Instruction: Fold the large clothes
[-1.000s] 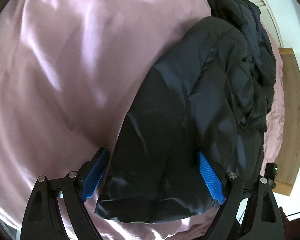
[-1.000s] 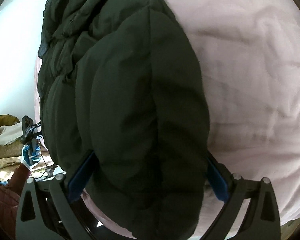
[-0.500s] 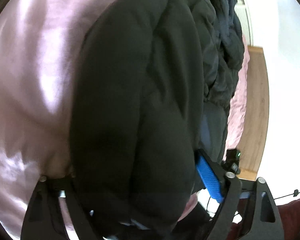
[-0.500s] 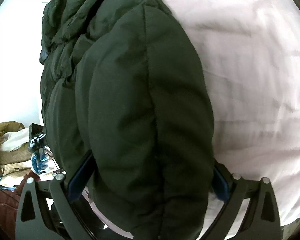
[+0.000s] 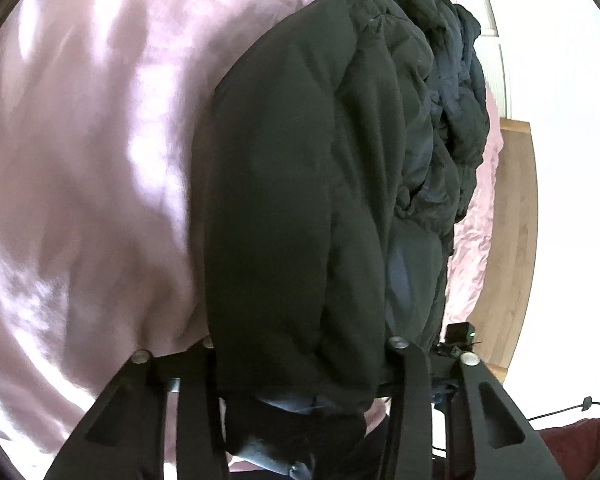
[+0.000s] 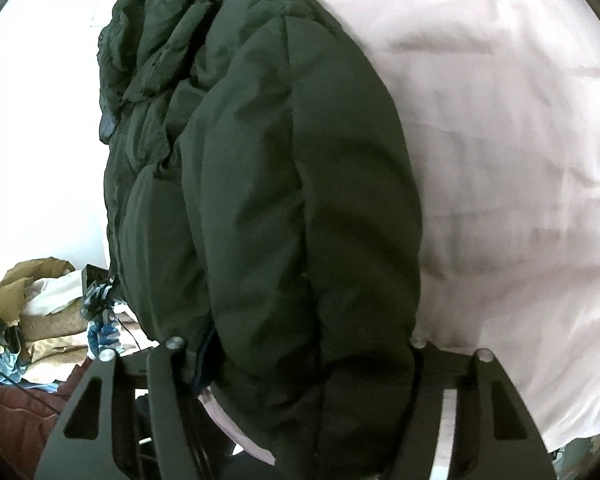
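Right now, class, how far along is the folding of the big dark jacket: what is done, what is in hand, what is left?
Done: both tools have gripped the jacket. In hand: the left tool and right tool each clamp a puffy fold of it over the pink bedsheet. Left: the far part lies crumpled, so the fold is not yet laid flat.

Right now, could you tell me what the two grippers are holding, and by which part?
Both the left gripper and the right gripper are closed on the black puffer jacket, each gripping its near padded edge.
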The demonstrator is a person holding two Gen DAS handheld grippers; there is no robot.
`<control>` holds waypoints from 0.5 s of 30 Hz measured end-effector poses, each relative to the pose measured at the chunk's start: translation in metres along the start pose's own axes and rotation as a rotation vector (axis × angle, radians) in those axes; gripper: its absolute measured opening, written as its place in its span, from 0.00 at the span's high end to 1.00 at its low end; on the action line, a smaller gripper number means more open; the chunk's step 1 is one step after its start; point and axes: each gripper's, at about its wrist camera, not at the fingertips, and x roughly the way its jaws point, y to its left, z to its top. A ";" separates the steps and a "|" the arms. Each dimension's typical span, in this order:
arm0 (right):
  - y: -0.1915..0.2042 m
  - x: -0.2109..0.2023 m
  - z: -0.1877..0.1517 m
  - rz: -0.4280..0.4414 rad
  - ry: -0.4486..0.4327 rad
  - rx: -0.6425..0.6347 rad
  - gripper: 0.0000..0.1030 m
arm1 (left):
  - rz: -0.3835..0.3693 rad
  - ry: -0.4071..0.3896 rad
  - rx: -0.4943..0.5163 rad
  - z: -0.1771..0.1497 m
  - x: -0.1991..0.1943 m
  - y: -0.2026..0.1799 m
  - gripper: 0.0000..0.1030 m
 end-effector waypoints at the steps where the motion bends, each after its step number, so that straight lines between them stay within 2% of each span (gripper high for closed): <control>1: 0.001 0.000 0.001 -0.002 0.001 -0.001 0.48 | 0.012 0.002 0.011 0.001 -0.001 -0.003 0.73; 3: 0.002 -0.002 0.002 0.007 0.001 -0.009 0.59 | 0.036 0.004 0.034 0.002 -0.002 -0.007 0.81; 4: 0.005 -0.003 0.002 0.011 -0.004 -0.015 0.67 | 0.042 0.004 0.052 0.002 -0.003 -0.012 0.84; 5: 0.007 -0.005 0.001 0.014 -0.007 -0.020 0.73 | 0.046 0.002 0.064 0.002 -0.003 -0.016 0.85; 8: 0.017 -0.010 0.000 0.014 -0.018 -0.034 0.79 | 0.038 -0.014 0.089 0.003 -0.009 -0.030 0.88; 15: 0.041 -0.037 0.005 0.039 -0.081 -0.073 0.83 | -0.030 -0.095 0.130 0.013 -0.038 -0.065 0.89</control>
